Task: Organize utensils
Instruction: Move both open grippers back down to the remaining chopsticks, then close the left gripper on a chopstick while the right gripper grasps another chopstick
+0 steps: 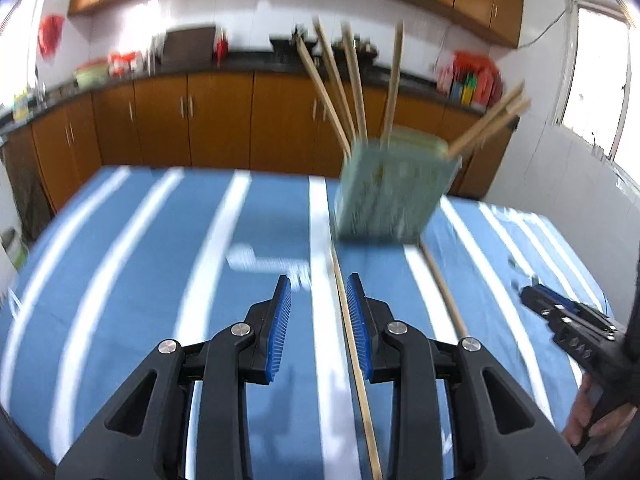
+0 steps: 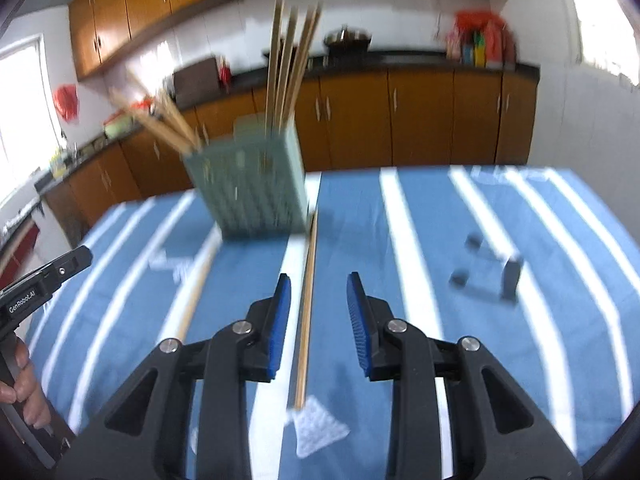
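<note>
Left wrist view: left gripper [image 1: 319, 300] over a blue-and-white striped tablecloth [image 1: 160, 240], blue pads spread apart, nothing pinched. One loose chopstick [image 1: 352, 344] lies on the cloth and runs up between the pads, close along the right-hand pad; contact unclear. A second loose chopstick [image 1: 444, 292] lies further right on the cloth. Green perforated holder [image 1: 394, 188] stands on the cloth ahead, blurred, with several chopsticks [image 1: 340, 84] sticking out of its top, some fanned toward the right. Right gripper [image 1: 560, 312] shows at the right edge, a hand [image 1: 592, 420] on its handle.

Right wrist view: right gripper [image 2: 319, 300] also spread, holding nothing. A pair of chopsticks [image 2: 306, 312] lies on the cloth between its pads, nearer the left-hand pad, far tips just beside the base of the holder [image 2: 256, 192]. Another chopstick [image 2: 196, 292] lies to the left. Small dark object [image 2: 492, 268] on the cloth at right, too blurred to identify. Left gripper's [image 2: 52, 276] body at the left edge, hand [image 2: 24, 388] gripping it.
</note>
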